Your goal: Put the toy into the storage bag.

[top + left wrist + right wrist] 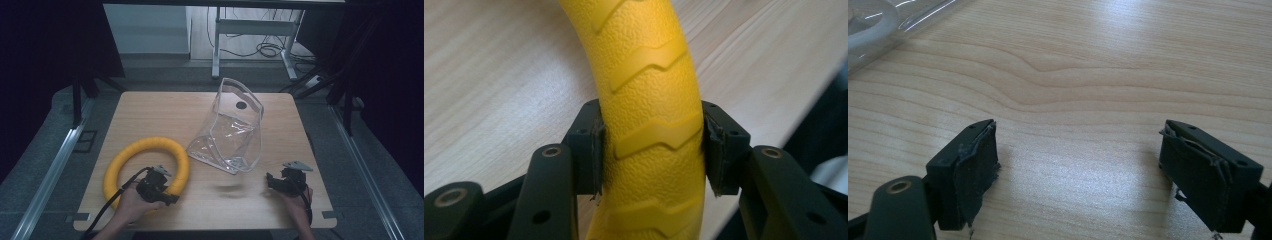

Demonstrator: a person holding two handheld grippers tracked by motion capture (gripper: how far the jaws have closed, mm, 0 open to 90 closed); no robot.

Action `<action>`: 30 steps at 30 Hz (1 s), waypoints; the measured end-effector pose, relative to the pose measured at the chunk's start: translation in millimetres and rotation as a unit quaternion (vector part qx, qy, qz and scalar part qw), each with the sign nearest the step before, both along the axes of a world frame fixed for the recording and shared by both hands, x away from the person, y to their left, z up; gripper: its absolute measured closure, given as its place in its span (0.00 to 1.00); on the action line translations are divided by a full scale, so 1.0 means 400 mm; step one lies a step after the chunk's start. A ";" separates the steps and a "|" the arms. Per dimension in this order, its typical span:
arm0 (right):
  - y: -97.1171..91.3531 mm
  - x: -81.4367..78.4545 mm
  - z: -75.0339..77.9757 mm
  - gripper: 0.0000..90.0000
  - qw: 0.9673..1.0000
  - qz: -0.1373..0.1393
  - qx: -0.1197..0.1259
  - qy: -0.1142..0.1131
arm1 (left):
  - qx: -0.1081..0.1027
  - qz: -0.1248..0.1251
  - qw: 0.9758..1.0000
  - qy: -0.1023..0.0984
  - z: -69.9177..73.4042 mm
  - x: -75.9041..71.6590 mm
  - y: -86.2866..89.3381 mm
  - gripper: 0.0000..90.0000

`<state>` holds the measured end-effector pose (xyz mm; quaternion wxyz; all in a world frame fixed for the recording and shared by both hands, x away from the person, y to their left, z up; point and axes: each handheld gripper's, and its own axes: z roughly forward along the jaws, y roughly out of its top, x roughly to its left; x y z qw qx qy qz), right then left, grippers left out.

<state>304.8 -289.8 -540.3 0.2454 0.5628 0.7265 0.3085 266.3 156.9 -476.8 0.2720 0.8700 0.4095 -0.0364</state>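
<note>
- Clearly, the left gripper (651, 150) is seen clamped on the yellow ring (649, 100); in the left gripper view both pads (596, 155) are pressed against the ring's textured, chevron-ribbed tube, one on each side.
- From the high view, the left gripper (170, 192) is placed at about 5 o'clock on the yellow ring (131, 152), at its near right arc, with the left hand (131, 202) behind it and a cable trailing off toward 7 o'clock.
- The ring is laid flat on the bench (150, 110), in the near left part of it.
- The right gripper (272, 181) is held with its jaws spread wide and nothing between them; in the right gripper view bare wood is seen between the two pads (975, 170).
- It is held over the near right part of the bench, well apart from the ring.
- A clear plastic bag (232, 127) is stood near the middle of the bench, at about 2 o'clock from the ring and 11 o'clock from the right gripper, touching neither gripper.
</note>
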 end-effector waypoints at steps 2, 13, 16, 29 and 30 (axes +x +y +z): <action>0.000 0.000 0.000 0.17 1.000 -0.001 0.001 -0.001 | -0.053 0.008 0.999 0.004 0.038 0.009 0.042 0.56; -0.001 0.000 0.000 0.18 1.000 -0.005 0.001 -0.002 | -0.189 0.044 0.981 0.003 0.114 0.038 0.154 0.56; -0.001 0.000 0.000 0.18 1.000 -0.007 0.002 -0.002 | -0.212 0.054 0.976 -0.002 0.127 0.042 0.174 0.56; -0.001 0.000 0.000 0.18 1.000 -0.009 0.002 -0.002 | -0.287 0.094 0.953 -0.038 0.184 0.050 0.258 0.56; -0.001 0.000 0.000 0.18 1.000 -0.009 0.002 -0.002 | -0.291 0.097 0.951 -0.042 0.189 0.051 0.264 0.56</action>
